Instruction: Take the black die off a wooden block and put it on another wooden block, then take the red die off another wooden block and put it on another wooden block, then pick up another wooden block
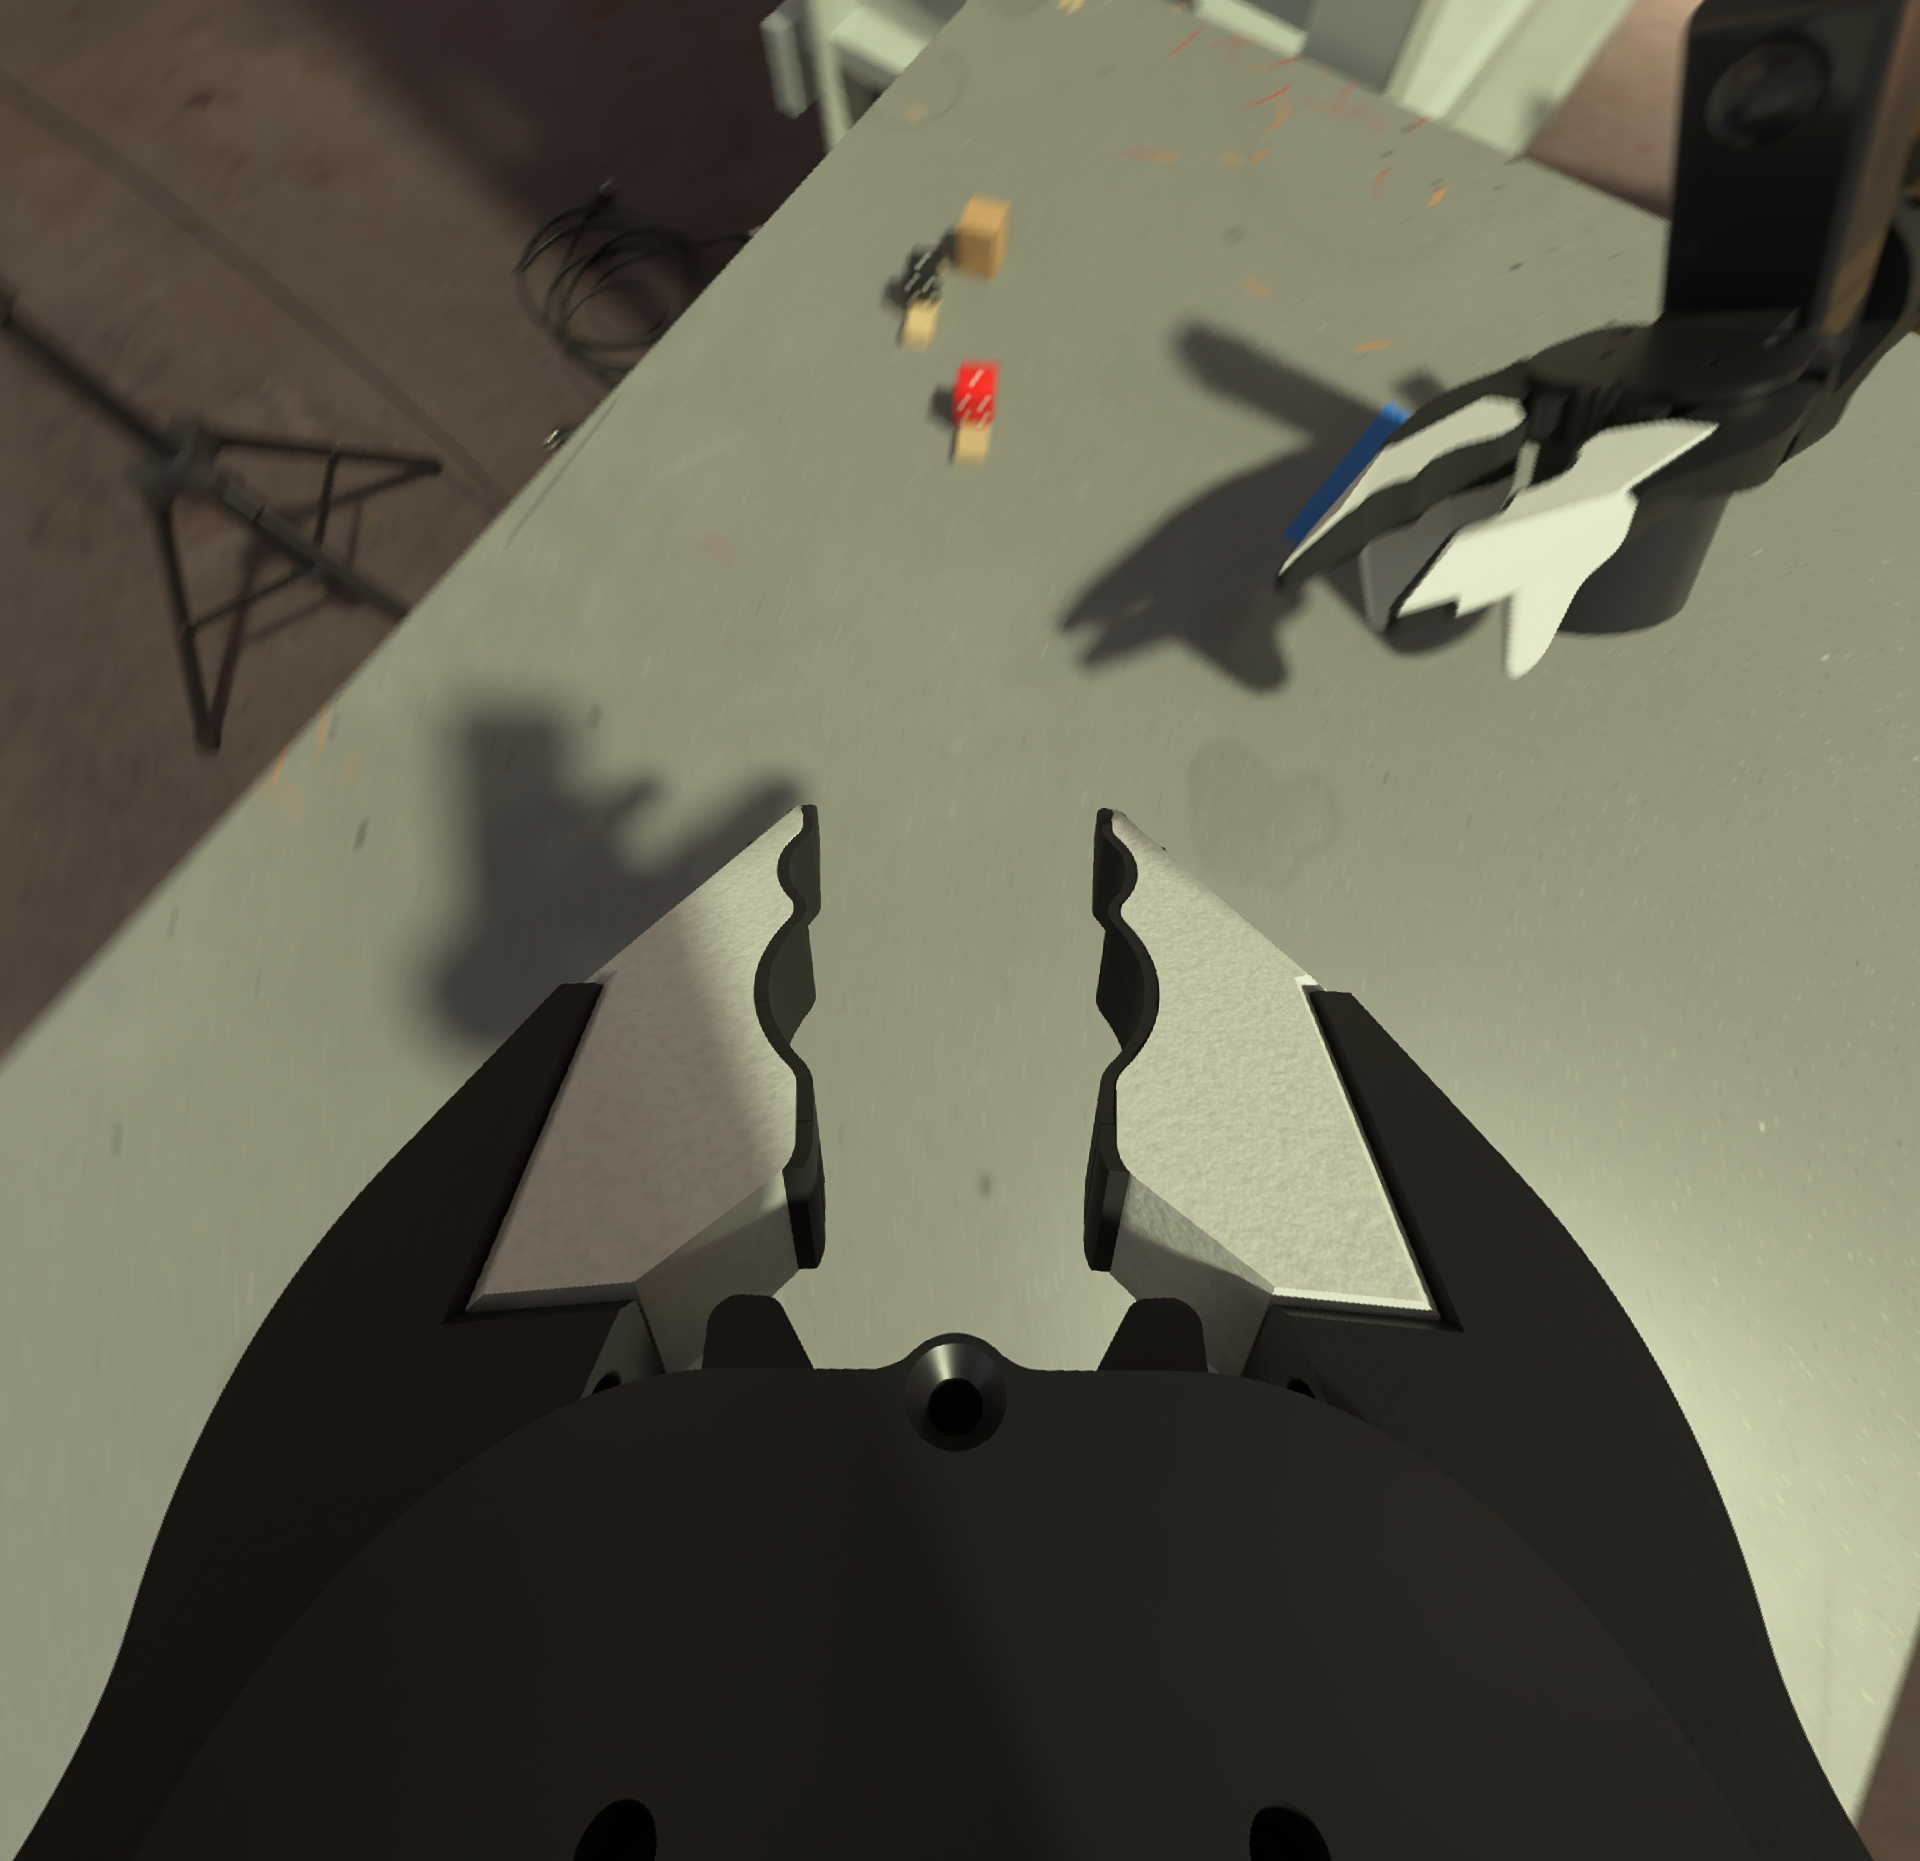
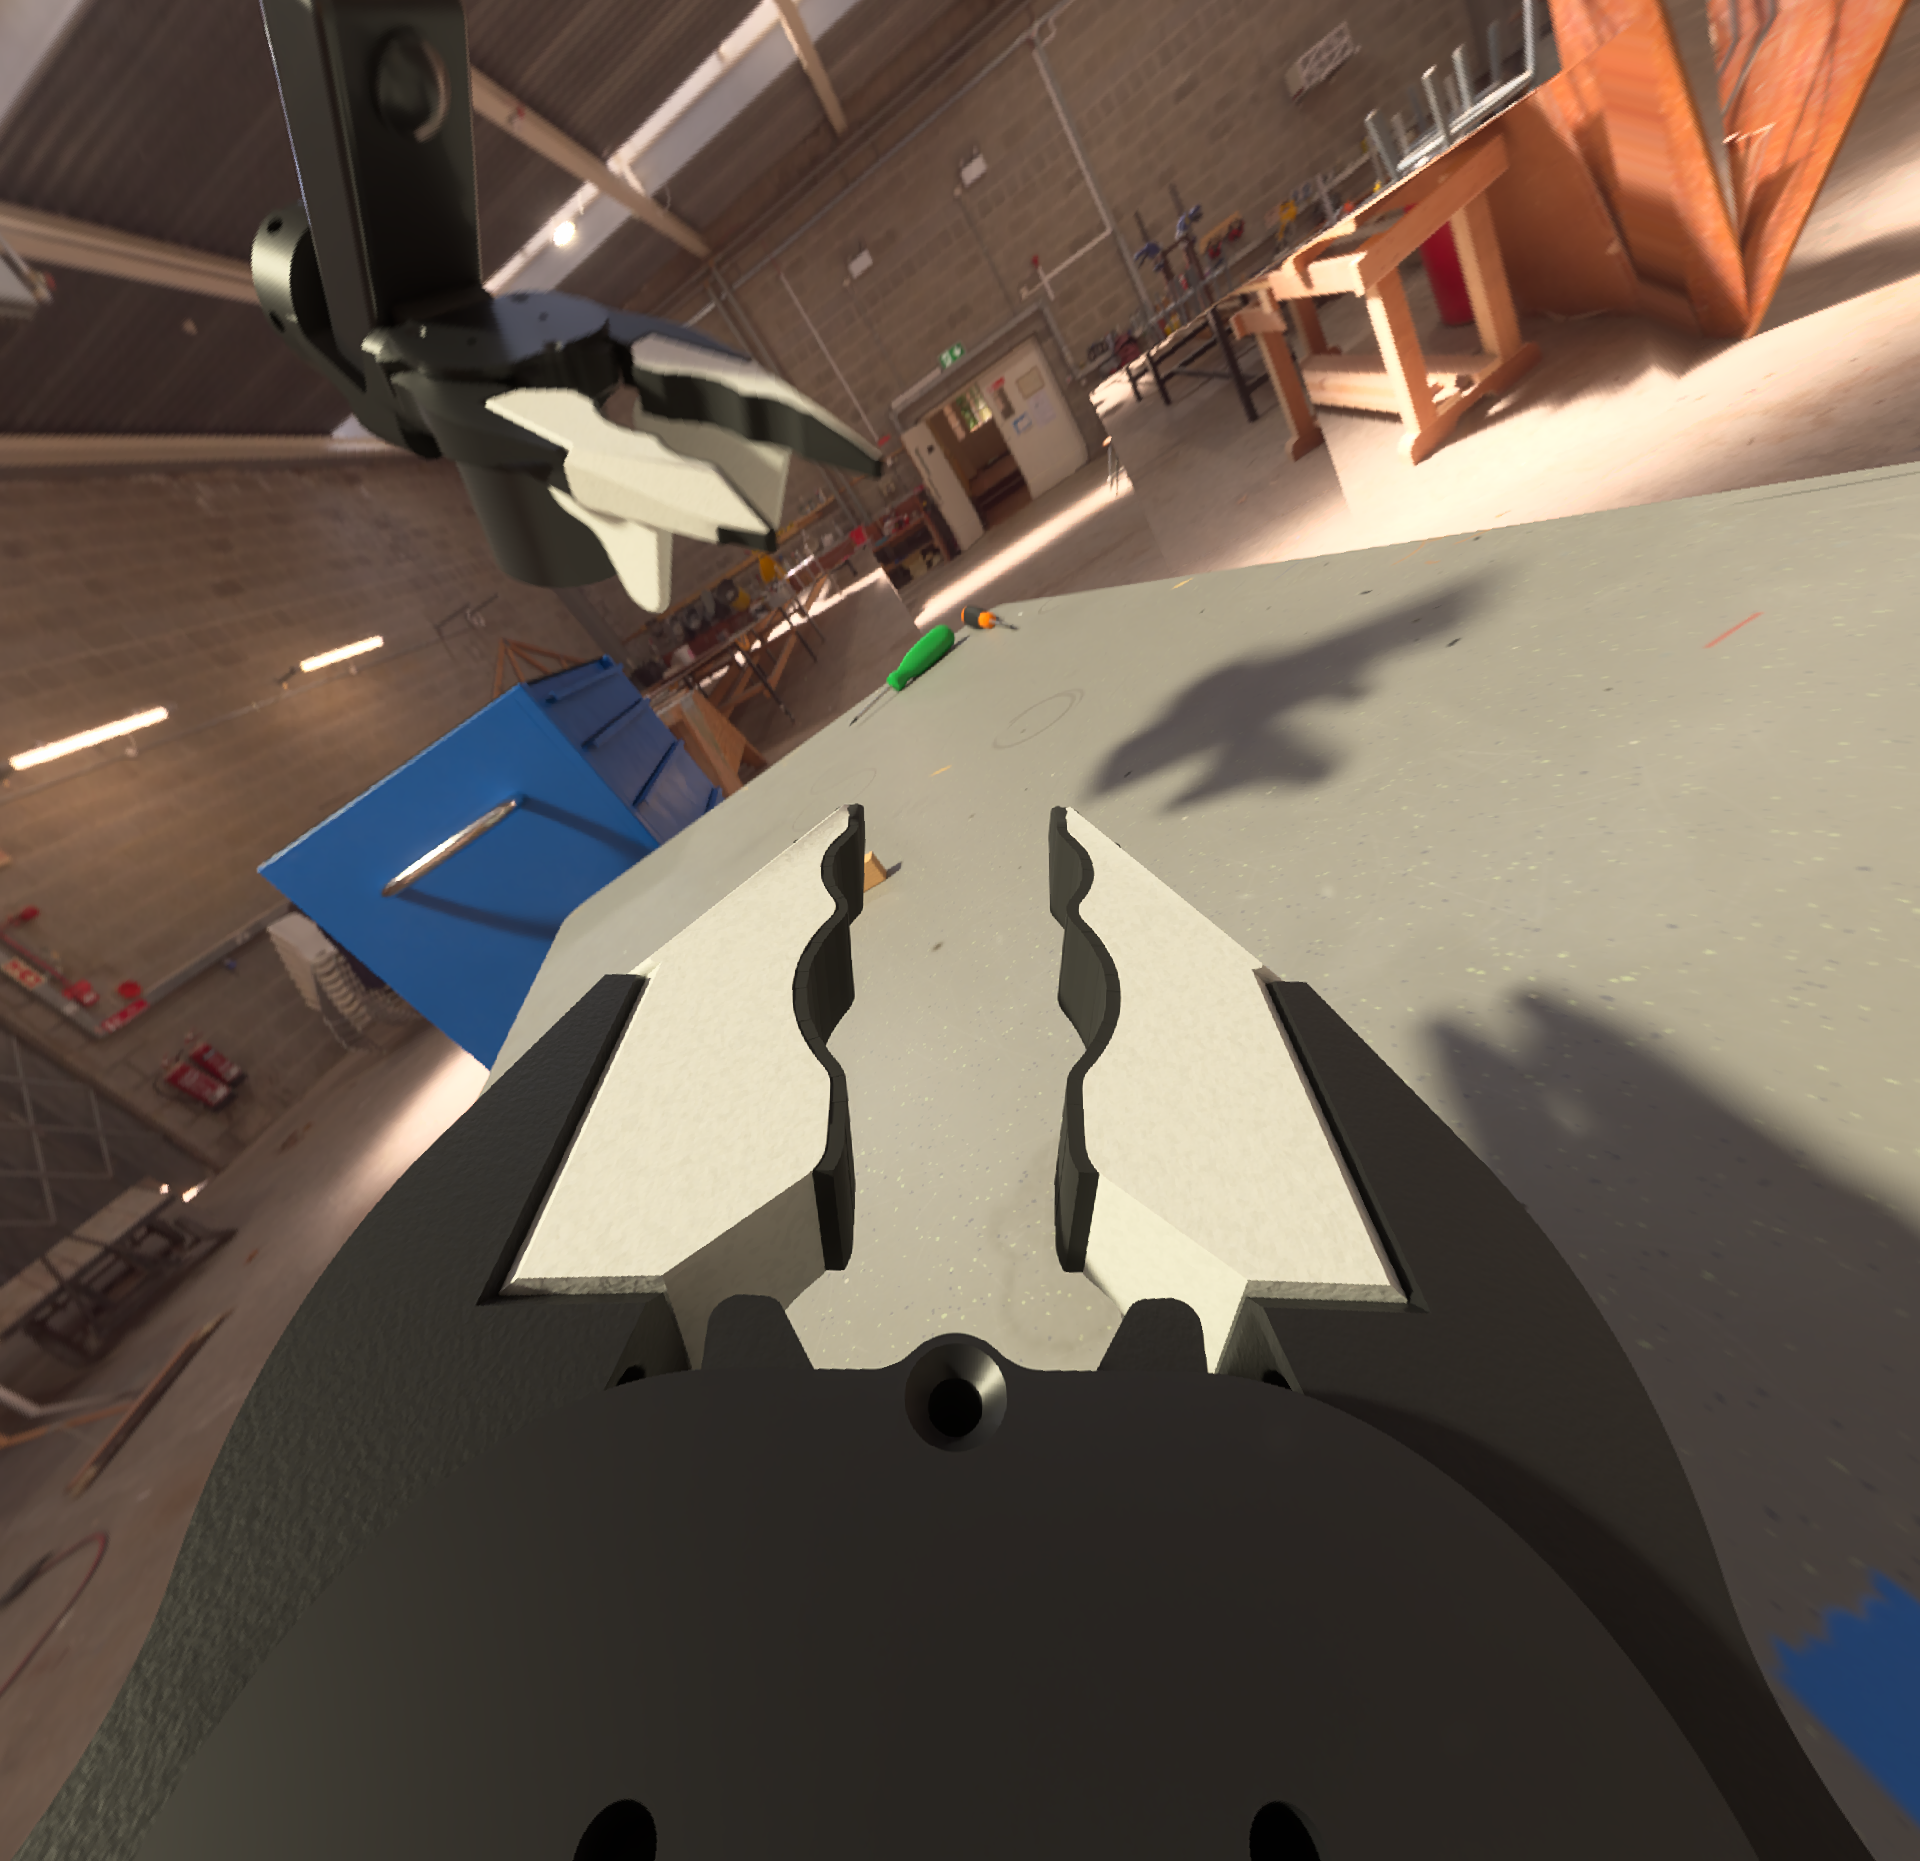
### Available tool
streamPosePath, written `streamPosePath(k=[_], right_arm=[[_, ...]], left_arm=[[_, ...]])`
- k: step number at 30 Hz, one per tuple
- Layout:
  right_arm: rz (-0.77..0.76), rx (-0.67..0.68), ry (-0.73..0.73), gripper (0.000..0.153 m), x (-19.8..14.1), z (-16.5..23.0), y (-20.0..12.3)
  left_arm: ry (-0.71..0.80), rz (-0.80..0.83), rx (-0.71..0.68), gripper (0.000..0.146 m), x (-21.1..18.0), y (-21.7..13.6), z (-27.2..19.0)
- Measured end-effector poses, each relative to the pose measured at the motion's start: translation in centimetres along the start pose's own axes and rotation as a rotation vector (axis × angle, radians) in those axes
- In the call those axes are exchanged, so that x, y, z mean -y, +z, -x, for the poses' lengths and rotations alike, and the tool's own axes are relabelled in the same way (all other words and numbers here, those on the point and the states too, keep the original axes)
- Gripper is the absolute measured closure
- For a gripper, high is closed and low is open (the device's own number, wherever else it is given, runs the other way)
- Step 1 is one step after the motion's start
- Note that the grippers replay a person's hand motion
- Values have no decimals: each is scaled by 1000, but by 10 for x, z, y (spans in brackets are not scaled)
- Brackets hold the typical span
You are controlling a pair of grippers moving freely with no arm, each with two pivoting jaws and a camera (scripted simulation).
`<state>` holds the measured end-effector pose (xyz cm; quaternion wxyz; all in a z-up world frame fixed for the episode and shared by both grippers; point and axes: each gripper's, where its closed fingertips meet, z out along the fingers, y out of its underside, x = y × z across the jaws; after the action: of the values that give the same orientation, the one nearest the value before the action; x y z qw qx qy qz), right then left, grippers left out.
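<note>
- Left gripper [image 1: 954, 824] is hovering over the grey surface [image 1: 1351, 1084], fingers standing wide, holding nothing.
- Right gripper [image 2: 954, 824] is likewise gaping, empty.
- Farther off, the red die [image 1: 977, 392] is sitting on a wooden block [image 1: 970, 446].
- Beyond, the black die [image 1: 921, 273] is resting on its block [image 1: 918, 325] (small, rigid, probably light): pinch opposite flat faces.
</note>
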<state>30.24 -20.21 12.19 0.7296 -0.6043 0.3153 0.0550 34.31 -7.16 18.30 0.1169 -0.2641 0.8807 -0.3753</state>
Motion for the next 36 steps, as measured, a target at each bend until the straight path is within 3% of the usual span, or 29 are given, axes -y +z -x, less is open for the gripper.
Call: streamPosePath(k=[4, 8, 13, 17, 23, 24, 27, 29, 33, 36], right_arm=[[-42, -23, 40, 117, 9, -11, -10], [-39, -36, 75, 117, 9, -17, -10], [-48, -29, 110, 117, 10, -20, -11], [-87, 1, 161, 117, 16, -22, -16], [-130, 35, 202, 117, 22, -22, -22], [-134, 37, 205, 118, 23, -22, -23], [-142, 39, 213, 118, 24, -23, -24], [-143, 39, 216, 118, 24, -23, -24], [-145, 36, 215, 118, 24, -23, -24], [-145, 35, 219, 118, 24, -24, -24]], left_arm=[[144, 31, -105, 93, 75, 76, -16], [181, 150, -95, 94, 124, 170, -9], [175, 373, -57, 95, 138, 276, 5], [132, 505, -67, 97, 124, 324, 13], [110, 565, -73, 97, 107, 347, 16], [111, 573, -70, 100, 105, 349, 16], [130, 569, -60, 130, 103, 349, 16], [135, 552, -70, 130, 104, 343, 13], [113, 435, -62, 130, 114, 303, 8], [72, 310, -64, 130, 119, 246, 1]])
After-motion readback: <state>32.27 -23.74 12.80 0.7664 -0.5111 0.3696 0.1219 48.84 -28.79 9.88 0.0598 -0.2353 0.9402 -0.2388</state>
